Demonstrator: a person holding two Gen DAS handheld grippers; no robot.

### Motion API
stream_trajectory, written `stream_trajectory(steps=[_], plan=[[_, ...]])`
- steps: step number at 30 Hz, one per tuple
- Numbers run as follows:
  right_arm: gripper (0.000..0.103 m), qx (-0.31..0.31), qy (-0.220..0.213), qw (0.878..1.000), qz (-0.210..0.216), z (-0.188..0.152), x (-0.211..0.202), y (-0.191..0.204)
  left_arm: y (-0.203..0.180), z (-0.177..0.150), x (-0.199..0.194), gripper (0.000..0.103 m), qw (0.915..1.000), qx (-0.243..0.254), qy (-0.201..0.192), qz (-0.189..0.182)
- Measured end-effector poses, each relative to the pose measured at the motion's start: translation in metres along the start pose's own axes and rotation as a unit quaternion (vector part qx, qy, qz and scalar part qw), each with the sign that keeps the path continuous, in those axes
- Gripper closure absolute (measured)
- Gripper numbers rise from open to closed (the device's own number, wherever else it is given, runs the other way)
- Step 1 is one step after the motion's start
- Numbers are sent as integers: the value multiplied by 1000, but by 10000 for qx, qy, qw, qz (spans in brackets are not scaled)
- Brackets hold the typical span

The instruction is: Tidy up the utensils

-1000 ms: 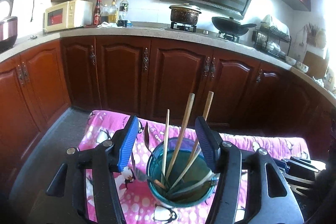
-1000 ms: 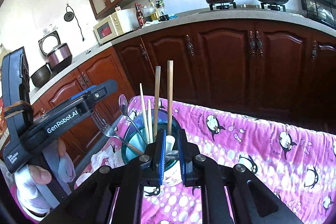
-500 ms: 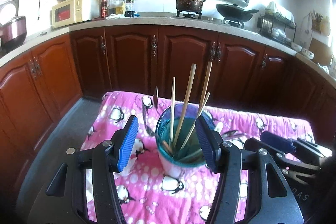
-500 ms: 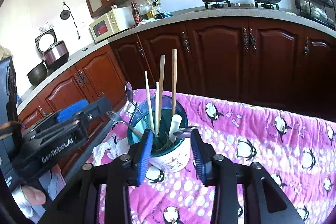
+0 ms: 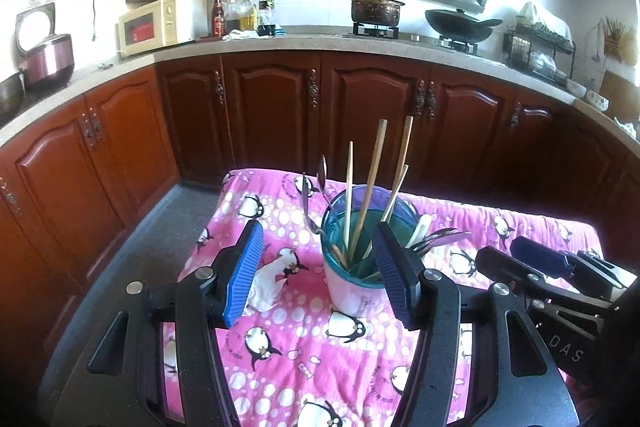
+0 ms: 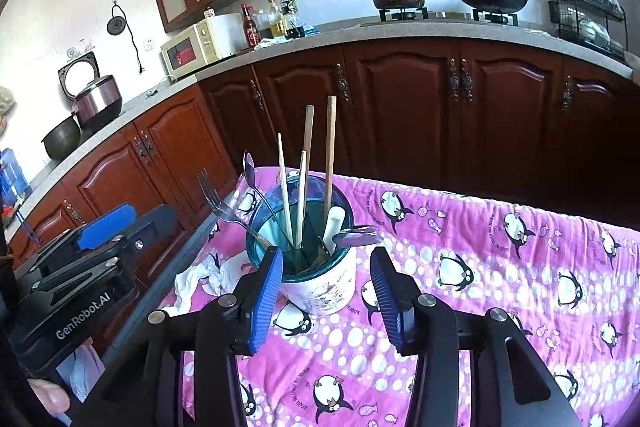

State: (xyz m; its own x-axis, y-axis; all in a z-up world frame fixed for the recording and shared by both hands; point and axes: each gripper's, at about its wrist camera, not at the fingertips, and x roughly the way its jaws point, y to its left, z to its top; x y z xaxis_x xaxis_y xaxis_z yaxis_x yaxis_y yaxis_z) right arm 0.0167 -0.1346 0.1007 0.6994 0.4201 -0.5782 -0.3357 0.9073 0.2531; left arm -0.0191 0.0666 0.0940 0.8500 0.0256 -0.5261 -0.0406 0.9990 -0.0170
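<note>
Utensil cup [image 6: 318, 267] standing at the 10 o'clock part of the pink cloth [image 6: 500, 267], holding chopsticks [image 6: 330, 147], a fork [image 6: 216, 199] and spoons [image 6: 356, 237]. Right gripper [image 6: 324, 291]: jaws just opened, spread, nothing between them. Left gripper [image 5: 316, 271]: jaws spread, empty. The cup looks ceramic, so probably heavy and breakable; the light, stiff, smooth chopsticks are best pinched near their upper ends.

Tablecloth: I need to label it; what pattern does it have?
The tablecloth is pink with penguins and white dots; clearest in the right wrist view.
</note>
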Motion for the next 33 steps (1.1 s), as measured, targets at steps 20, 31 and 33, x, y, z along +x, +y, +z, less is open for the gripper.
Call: stream_trajectory(steps=[20, 31, 33], plan=[[44, 58, -76, 9999, -106, -1, -12, 8, 3, -5, -10, 47, 9998, -66, 69, 189], [44, 71, -34, 9999, -109, -1, -10, 9, 4, -8, -5, 47, 9996, -100, 140, 202], [44, 70, -32, 9999, -109, -1, -9, 8, 4, -8, -6, 47, 9996, -97, 136, 206]])
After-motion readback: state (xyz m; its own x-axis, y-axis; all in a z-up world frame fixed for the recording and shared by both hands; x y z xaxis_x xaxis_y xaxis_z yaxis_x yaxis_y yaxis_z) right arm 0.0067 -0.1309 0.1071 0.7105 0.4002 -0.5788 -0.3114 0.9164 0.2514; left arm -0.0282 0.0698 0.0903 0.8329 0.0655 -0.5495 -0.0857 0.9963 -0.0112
